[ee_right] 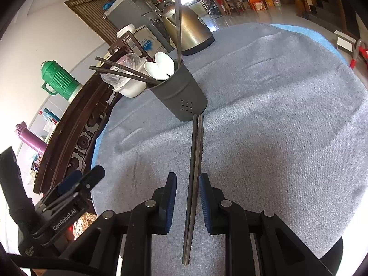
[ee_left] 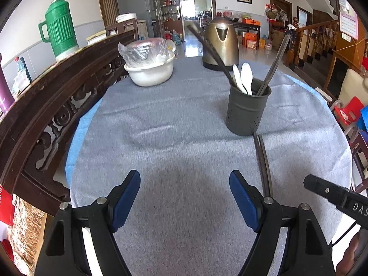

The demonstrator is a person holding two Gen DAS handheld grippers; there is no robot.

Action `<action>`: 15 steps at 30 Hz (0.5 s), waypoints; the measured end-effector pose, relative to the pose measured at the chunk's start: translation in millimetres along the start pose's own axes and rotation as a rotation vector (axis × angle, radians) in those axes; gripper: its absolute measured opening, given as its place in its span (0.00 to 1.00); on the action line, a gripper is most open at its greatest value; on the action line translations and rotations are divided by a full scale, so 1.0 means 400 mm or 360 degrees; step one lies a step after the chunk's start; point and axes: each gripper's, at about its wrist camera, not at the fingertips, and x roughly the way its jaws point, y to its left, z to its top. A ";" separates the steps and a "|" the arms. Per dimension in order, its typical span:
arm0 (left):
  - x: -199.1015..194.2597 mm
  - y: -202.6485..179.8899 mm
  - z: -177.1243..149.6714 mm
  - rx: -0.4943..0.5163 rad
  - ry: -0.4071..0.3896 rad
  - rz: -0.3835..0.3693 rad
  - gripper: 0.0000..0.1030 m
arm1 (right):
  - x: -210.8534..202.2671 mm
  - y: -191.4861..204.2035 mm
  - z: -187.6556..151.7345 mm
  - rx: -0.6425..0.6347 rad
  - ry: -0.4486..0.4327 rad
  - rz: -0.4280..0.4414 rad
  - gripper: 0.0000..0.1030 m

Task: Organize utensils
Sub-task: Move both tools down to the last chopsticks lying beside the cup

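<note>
A dark grey utensil holder [ee_left: 246, 112] [ee_right: 184, 96] stands on the grey tablecloth [ee_left: 174, 138], holding white spoons [ee_left: 243, 76] [ee_right: 161, 66] and two pairs of dark chopsticks. Another pair of dark chopsticks [ee_right: 195, 151] [ee_left: 262, 158] lies on the cloth, its far tips touching the holder's base. My right gripper [ee_right: 187, 179] straddles this pair with its jaws narrow; cloth shows between the left pad and the sticks, so they are not pinched. My left gripper [ee_left: 185, 184] hangs open and empty over bare cloth, left of the lying chopsticks.
A brass kettle [ee_left: 220, 43] stands behind the holder. A white bowl [ee_left: 149, 73] with a plastic-wrapped dish sits at the back left. A carved dark wooden rail [ee_left: 57, 96] borders the table's left side, with a green thermos jug [ee_left: 59, 30] beyond it.
</note>
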 end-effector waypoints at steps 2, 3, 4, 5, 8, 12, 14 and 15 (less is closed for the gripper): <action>0.009 0.005 -0.005 -0.0012 0.0021 -0.0008 0.78 | 0.004 0.002 0.002 0.0000 -0.0001 -0.0007 0.22; 0.017 0.010 -0.009 -0.0020 0.0038 -0.0013 0.78 | 0.008 0.004 0.004 -0.0006 0.0000 -0.0011 0.22; 0.021 0.012 -0.011 -0.0027 0.0049 -0.0017 0.78 | 0.012 0.007 0.007 -0.0015 0.0000 -0.0020 0.22; 0.024 0.015 -0.012 -0.0035 0.0057 -0.0020 0.78 | 0.017 0.008 0.010 -0.0023 -0.0001 -0.0030 0.22; 0.036 0.025 -0.018 -0.0057 0.0082 -0.0029 0.78 | 0.036 0.014 0.022 -0.0050 0.0006 -0.0048 0.22; 0.053 0.037 -0.026 -0.0079 0.0113 -0.0038 0.78 | 0.074 0.013 0.043 -0.0087 0.0025 -0.0102 0.22; 0.059 0.042 -0.028 -0.0085 0.0123 -0.0041 0.78 | 0.099 0.011 0.057 -0.0100 0.0038 -0.0130 0.22; 0.062 0.046 -0.030 -0.0091 0.0128 -0.0041 0.78 | 0.110 0.010 0.061 -0.0104 0.0044 -0.0138 0.22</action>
